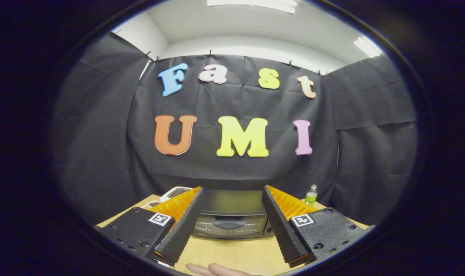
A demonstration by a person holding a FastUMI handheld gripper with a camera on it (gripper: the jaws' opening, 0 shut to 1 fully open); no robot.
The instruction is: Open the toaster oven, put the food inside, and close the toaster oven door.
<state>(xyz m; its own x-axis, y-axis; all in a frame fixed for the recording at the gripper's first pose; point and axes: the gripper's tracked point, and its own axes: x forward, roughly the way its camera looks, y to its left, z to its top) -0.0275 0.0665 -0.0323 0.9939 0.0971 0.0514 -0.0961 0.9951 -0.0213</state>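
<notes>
Hand-held gripper (232,218) wide open, empty; toaster oven (232,214) beyond.

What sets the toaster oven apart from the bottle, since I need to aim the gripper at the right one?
The toaster oven is a wide dark box ahead between the open gripper fingers, door shut; the bottle is slim, upright and greenish with a white cap, beyond the right-hand finger. The oven looks far bigger than the bottle. Both stand on the wooden table.

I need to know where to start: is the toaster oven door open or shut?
Shut: the toaster oven door sits flush, handle up front. The gripper is open, empty.
</notes>
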